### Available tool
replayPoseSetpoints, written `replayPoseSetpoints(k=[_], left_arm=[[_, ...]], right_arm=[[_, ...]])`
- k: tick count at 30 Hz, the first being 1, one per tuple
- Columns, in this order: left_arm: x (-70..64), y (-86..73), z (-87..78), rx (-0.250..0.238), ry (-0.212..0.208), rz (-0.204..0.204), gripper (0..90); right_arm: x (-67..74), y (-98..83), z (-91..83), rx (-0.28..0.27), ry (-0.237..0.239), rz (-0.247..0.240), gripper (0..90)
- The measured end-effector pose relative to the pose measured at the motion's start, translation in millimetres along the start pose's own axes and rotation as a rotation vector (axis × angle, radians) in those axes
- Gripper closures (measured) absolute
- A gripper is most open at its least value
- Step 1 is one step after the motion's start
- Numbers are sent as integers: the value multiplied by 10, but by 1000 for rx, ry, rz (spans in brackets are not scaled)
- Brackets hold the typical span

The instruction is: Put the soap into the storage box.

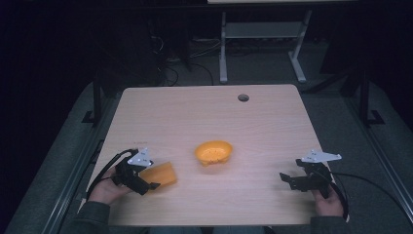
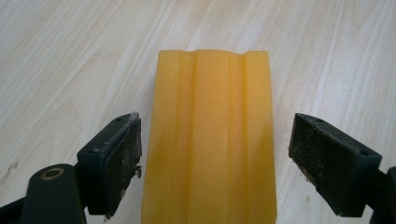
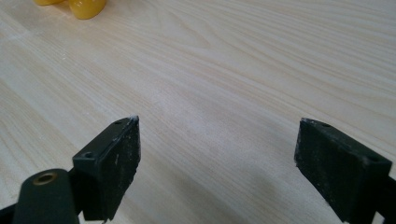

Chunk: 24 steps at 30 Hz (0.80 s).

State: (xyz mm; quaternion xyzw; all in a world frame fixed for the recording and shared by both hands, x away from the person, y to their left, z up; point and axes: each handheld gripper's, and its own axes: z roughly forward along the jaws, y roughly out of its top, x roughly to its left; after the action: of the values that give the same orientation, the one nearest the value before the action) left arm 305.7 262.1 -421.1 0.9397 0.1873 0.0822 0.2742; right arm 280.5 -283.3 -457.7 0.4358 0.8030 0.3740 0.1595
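No text, label, brand, number or sign can be read anywhere in these pictures.

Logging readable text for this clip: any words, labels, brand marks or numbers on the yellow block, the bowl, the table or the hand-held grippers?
None readable.
Yellow ridged block: plain surface, no print or embossing.
Orange bowl: no marking to be seen; too small in the high view to rule out fine print.
Left hand-held gripper and right hand-held gripper: bare black pads, no label.
Wooden table: grain alone.
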Motion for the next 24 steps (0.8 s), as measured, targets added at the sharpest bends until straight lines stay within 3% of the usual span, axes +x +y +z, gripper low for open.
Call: replayPoseSetpoints(k=[10, 24], left_arm=[[40, 35, 157, 59, -15, -6, 166], [45, 38, 285, 90, -30, -9, 159]], right_arm=[[7, 4, 4, -3, 3, -4, 140], [11, 7, 2, -3, 8, -8, 139]])
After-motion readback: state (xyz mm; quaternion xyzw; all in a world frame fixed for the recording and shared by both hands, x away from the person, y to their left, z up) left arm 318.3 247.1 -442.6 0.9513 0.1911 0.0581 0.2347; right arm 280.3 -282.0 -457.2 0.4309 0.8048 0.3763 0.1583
